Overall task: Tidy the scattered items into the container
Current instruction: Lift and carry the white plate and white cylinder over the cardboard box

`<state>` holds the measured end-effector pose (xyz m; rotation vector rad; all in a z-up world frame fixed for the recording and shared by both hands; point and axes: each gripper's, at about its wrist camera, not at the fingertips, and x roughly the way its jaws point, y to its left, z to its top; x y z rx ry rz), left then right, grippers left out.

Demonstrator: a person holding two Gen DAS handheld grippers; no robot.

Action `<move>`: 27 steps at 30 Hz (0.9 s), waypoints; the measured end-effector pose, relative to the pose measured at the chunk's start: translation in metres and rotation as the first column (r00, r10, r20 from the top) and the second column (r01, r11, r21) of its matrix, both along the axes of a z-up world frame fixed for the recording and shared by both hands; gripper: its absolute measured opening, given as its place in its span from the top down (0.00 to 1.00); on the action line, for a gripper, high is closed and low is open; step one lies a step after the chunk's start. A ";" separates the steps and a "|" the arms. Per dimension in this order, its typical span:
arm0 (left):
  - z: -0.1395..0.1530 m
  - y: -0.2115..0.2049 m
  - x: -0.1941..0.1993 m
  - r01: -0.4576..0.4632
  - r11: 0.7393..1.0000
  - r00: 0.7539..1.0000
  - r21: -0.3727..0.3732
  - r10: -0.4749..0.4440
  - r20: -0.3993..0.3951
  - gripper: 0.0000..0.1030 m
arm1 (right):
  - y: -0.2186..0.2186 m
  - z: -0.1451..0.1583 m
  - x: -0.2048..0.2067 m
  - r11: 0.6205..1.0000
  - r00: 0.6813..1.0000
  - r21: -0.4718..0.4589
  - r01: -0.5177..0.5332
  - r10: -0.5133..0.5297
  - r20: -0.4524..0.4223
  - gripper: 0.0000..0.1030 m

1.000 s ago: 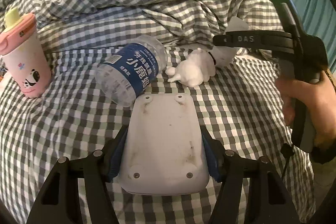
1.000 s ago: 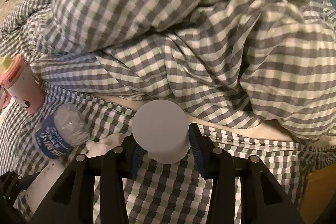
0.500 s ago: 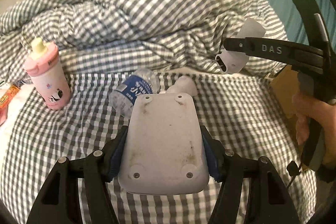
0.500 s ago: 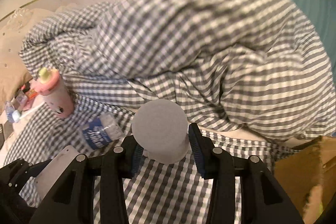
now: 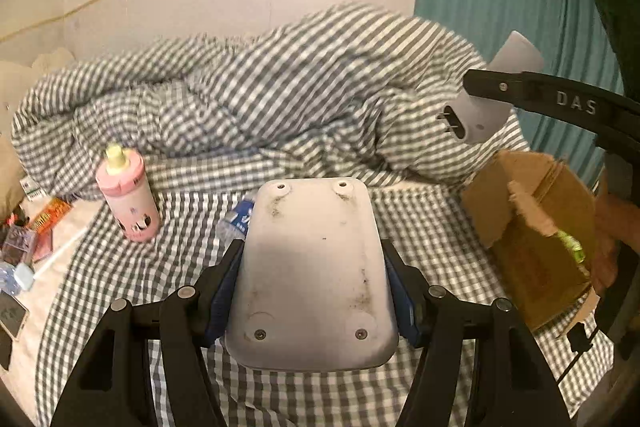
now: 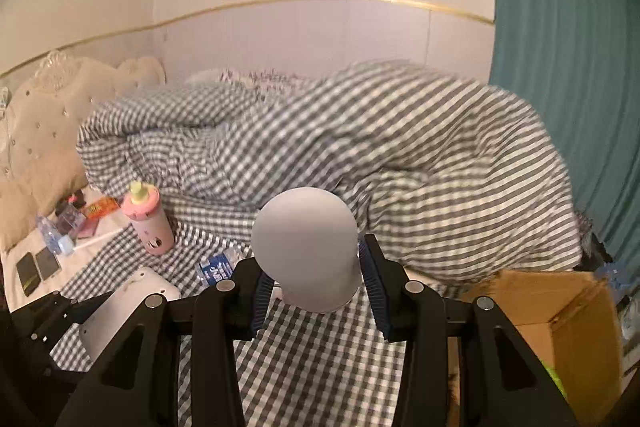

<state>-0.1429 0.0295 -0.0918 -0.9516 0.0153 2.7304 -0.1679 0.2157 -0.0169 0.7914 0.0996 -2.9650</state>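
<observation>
Scattered items: pink panda-print plastic bottle [image 5: 130, 201] upright on the gingham bed [image 5: 120, 267]; clear water bottle with blue label [image 6: 216, 267] lying beside it.
Left gripper [image 5: 314, 279]: closed on a flat white rounded plastic device [image 5: 312, 267], held above the bed.
Right gripper [image 6: 310, 281]: clamped on a white rounded plastic object [image 6: 306, 247].
Container: open brown cardboard box [image 6: 560, 311], far right at the bed's edge.
</observation>
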 end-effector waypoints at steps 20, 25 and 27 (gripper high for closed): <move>0.094 0.066 0.097 0.043 0.999 0.982 0.018 -0.039 -0.187 0.36 | 0.069 0.098 0.176 0.994 0.972 0.013 0.112 -0.107 -0.210 0.60; 0.106 0.090 0.110 0.064 0.998 0.975 0.020 -0.058 -0.213 0.36 | 0.092 0.104 0.204 0.988 0.962 0.012 0.157 -0.150 -0.227 0.60; 0.110 0.100 0.113 0.073 0.997 0.973 0.021 -0.067 -0.223 0.36 | 0.104 0.106 0.216 0.984 0.957 0.012 0.180 -0.172 -0.233 0.60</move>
